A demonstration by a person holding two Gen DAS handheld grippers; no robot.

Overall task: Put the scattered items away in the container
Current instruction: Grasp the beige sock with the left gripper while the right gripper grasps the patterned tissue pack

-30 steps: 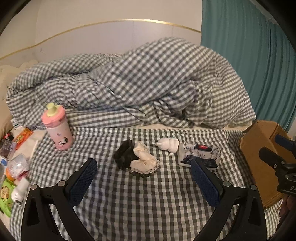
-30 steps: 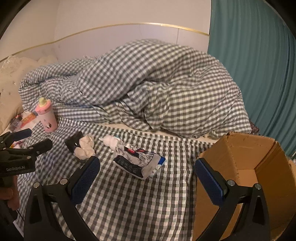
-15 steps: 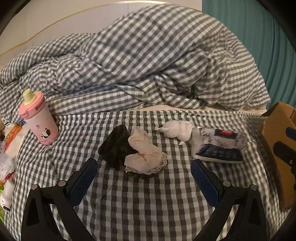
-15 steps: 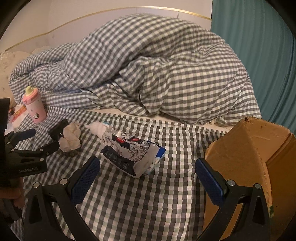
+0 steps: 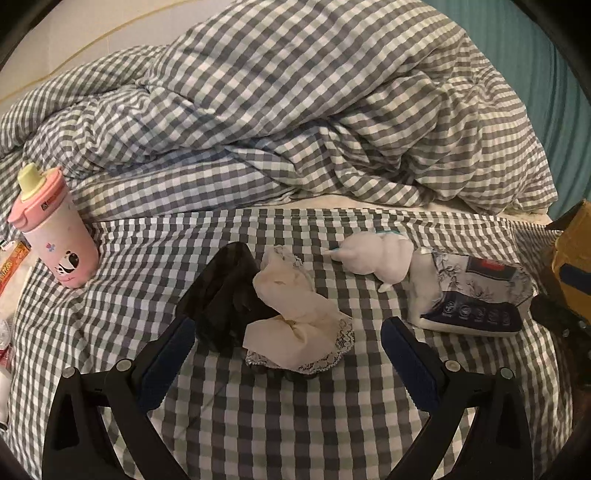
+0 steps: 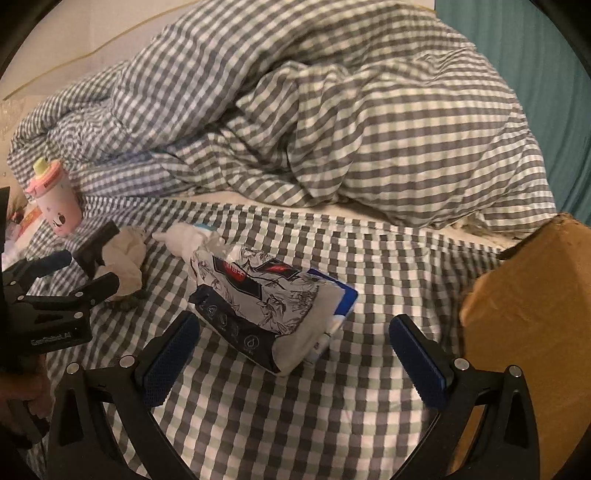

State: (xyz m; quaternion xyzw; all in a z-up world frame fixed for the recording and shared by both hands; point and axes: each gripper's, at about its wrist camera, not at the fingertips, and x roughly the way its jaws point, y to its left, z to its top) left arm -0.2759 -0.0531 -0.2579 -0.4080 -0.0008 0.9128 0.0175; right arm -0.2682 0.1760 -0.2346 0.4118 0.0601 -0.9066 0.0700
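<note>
On the checked bedsheet lie a black cloth [image 5: 225,291] and a cream lace-edged cloth [image 5: 295,317], bunched together. My left gripper [image 5: 286,358] is open just in front of them, a finger on either side. Further right lie rolled white socks [image 5: 376,254] and a printed tissue pack [image 5: 476,295]. In the right wrist view the tissue pack [image 6: 266,306] lies just ahead of my open right gripper [image 6: 291,350]. The cardboard box [image 6: 528,332] stands at the right. The left gripper [image 6: 85,273] shows at the left by the cream cloth [image 6: 125,258].
A pink sippy bottle [image 5: 55,229] stands upright at the left, also in the right wrist view as the bottle [image 6: 55,199]. A heaped checked duvet [image 5: 295,110] fills the back of the bed. Snack packets [image 5: 11,262] lie at the far left edge. A teal curtain [image 6: 517,33] hangs behind.
Both grippers have moved forward and lower: the left one closed in on the black and cream cloths, the right one on the tissue pack. Both stay open and nothing has been grasped.
</note>
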